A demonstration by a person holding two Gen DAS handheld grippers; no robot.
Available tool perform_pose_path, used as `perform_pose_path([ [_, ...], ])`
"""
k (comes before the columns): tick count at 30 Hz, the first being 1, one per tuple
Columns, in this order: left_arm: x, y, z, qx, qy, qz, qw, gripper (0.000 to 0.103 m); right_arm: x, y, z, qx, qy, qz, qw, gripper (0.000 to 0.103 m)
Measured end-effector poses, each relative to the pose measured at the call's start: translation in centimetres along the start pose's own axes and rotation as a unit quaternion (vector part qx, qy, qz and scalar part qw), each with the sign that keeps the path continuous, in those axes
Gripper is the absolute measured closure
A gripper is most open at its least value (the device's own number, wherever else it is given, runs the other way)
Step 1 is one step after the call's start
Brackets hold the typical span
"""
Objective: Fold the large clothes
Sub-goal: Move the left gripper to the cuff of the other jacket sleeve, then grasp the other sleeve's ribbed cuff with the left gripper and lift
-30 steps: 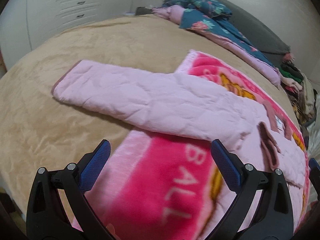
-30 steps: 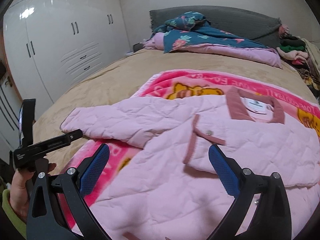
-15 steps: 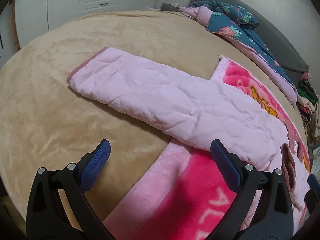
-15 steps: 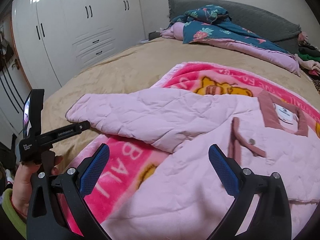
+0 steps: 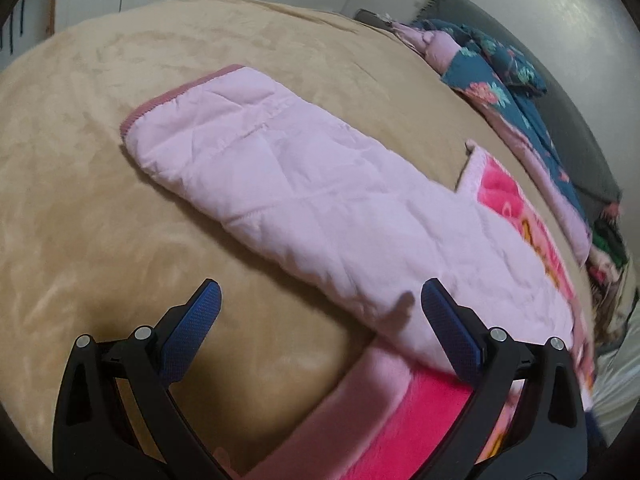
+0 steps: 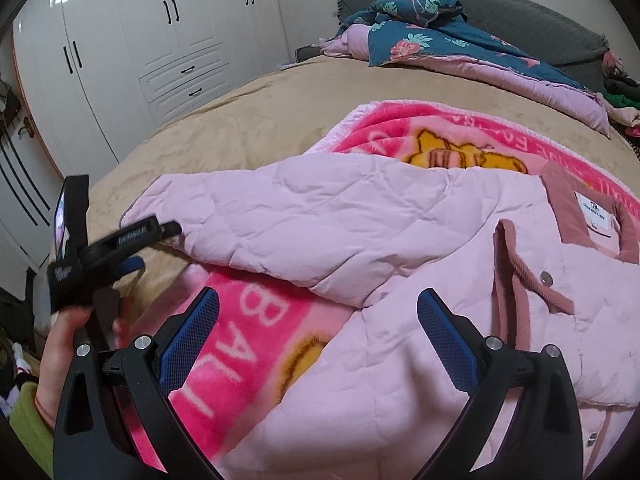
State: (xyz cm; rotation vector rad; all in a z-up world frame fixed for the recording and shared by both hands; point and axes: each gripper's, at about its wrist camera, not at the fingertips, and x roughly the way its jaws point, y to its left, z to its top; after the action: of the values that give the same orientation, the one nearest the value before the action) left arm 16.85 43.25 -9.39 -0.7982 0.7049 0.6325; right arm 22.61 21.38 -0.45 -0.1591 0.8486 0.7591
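Observation:
A pale pink quilted jacket (image 6: 420, 340) lies spread on a bright pink cartoon blanket (image 6: 248, 344) on the bed. Its sleeve (image 5: 304, 196) stretches out left onto the tan bedspread (image 5: 100, 208), cuff (image 5: 160, 104) at the far end. My left gripper (image 5: 318, 304) is open and empty, low over the bedspread just short of the sleeve; it also shows in the right wrist view (image 6: 132, 248), next to the cuff. My right gripper (image 6: 318, 312) is open and empty above the jacket's body near the armpit. The collar (image 6: 572, 216) with its label is at the right.
A teal floral quilt (image 6: 440, 36) is bunched at the head of the bed against a grey headboard (image 6: 520, 12). White wardrobes (image 6: 140, 48) stand left of the bed. A pile of clothes (image 6: 620, 96) lies at the far right.
My left gripper has swung left and moved closer to the sleeve's cuff end. My right gripper has shifted slightly left and lower over the jacket. Both stay open.

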Motion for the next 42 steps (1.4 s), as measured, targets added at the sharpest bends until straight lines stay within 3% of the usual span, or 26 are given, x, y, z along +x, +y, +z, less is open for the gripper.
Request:
perform_pose_path([
  [12,3.0,2.9,3.5,-0.080,0.006,-0.014,0.9967,0.010,-1.2,-3.9,-1.6,0.037,-0.004,-0.010,0.999,0.004],
  [15,3.1,3.2,4.1,-0.080,-0.003,-0.016,0.9967,0.012,-1.8,-5.0,-2.0,0.053,-0.011,-0.017,0.998,0.004],
  [18,2.7,3.7,4.7,-0.085,-0.019,-0.008,0.9962,0.041,-2.3,-5.7,-2.4,0.066,-0.016,-0.017,0.998,0.004],
  [20,2.0,4.3,5.1,-0.091,-0.035,-0.013,0.9951,0.073,-2.8,-5.9,-2.7,0.069,-0.019,-0.020,0.997,0.004],
  [23,0.3,3.9,5.9,-0.078,-0.056,-0.029,0.9949,0.085,-3.8,-6.3,-3.1,0.073,-0.028,-0.024,0.997,0.004],
  [33,-7.3,-1.6,6.6,0.012,-0.115,-0.067,0.9911,0.090,-8.1,-8.3,-4.9,0.100,-0.054,-0.040,0.993,0.004],
  [42,-13.1,-6.2,4.9,0.071,-0.136,-0.124,0.9803,0.090,-11.3,-10.6,-6.6,0.129,-0.070,-0.053,0.988,0.004],
])
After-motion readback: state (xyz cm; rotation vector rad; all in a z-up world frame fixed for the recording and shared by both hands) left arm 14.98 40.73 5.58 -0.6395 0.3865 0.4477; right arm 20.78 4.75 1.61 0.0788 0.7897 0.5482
